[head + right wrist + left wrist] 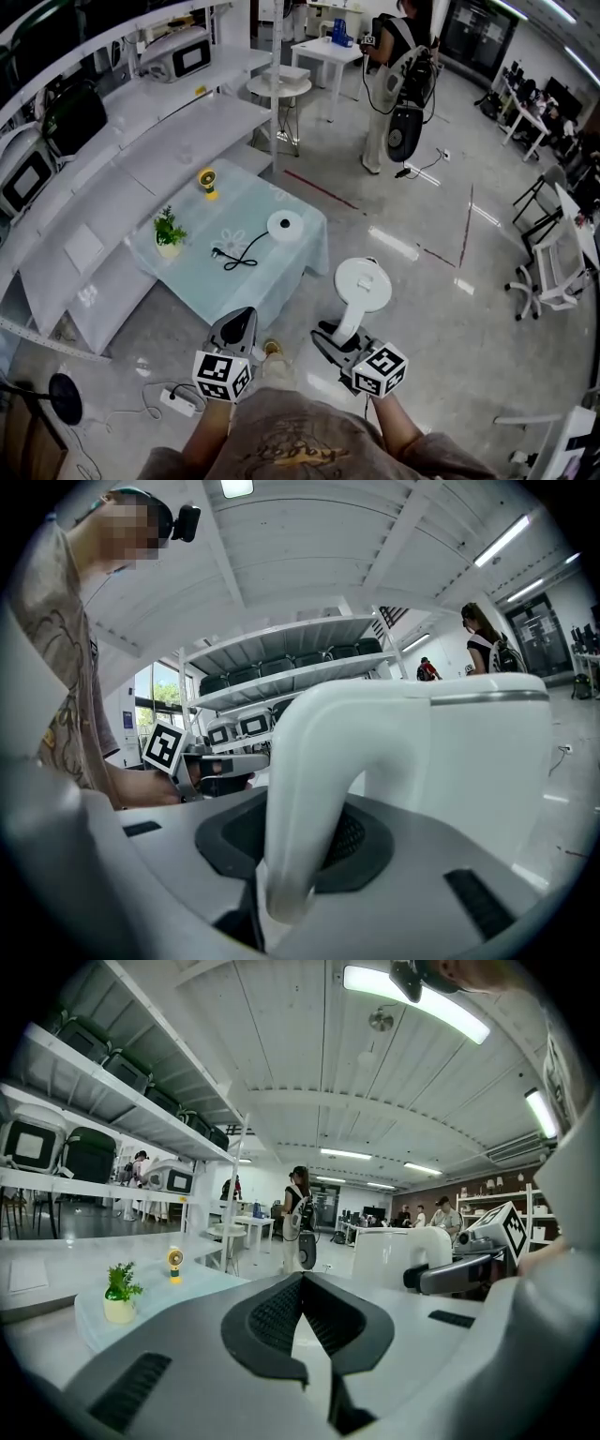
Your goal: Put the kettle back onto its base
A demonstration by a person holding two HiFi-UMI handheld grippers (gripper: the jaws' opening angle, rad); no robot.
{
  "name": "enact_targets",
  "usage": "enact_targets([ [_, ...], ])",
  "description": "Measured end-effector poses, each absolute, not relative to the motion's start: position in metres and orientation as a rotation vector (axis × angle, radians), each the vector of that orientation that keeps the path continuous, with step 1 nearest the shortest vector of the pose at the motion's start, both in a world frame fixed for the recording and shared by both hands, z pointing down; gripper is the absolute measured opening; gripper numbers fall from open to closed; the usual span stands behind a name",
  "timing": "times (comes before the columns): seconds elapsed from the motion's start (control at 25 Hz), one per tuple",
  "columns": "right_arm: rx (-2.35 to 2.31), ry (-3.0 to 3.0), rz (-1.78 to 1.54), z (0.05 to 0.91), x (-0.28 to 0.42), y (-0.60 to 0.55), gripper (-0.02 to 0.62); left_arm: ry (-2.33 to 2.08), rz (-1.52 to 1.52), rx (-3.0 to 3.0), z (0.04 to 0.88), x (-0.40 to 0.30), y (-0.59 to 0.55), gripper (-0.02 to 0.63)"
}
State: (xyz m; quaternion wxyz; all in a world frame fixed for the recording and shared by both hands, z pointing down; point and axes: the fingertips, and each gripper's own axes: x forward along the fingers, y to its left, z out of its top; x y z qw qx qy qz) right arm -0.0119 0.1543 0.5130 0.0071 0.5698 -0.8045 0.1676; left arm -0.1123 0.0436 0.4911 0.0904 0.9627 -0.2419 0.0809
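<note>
The white kettle (364, 284) hangs over the floor to the right of the low table (192, 272), which has a pale blue cloth on it. My right gripper (330, 332) is shut on the kettle's curved handle (300, 789), which fills the space between its jaws. The round white kettle base (285, 224) lies on the table's far right part, and its black cord (236, 257) trails toward the middle. My left gripper (246, 315) is near the table's front edge with its jaws together and nothing between them. The kettle (403, 1255) also shows in the left gripper view.
A small potted plant (169, 232) and a yellow mini fan (208, 181) stand on the table. White shelving (141, 141) with appliances runs along the left. A power strip (178, 401) lies on the floor. A person with a backpack (398, 84) stands far off.
</note>
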Motion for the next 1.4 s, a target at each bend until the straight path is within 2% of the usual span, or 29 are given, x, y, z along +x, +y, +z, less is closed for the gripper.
enact_targets([
  [0.72,1.831,-2.506,0.502,0.491,0.064,-0.018,0.107,-0.622,0.262,2.872,0.481,-0.025,-0.122,0.021],
  [1.4,1.748,-2.521,0.467,0.477,0.114,-0.086,0.107,-0.692,0.261,2.819,0.477,0.008,-0.172,0.021],
])
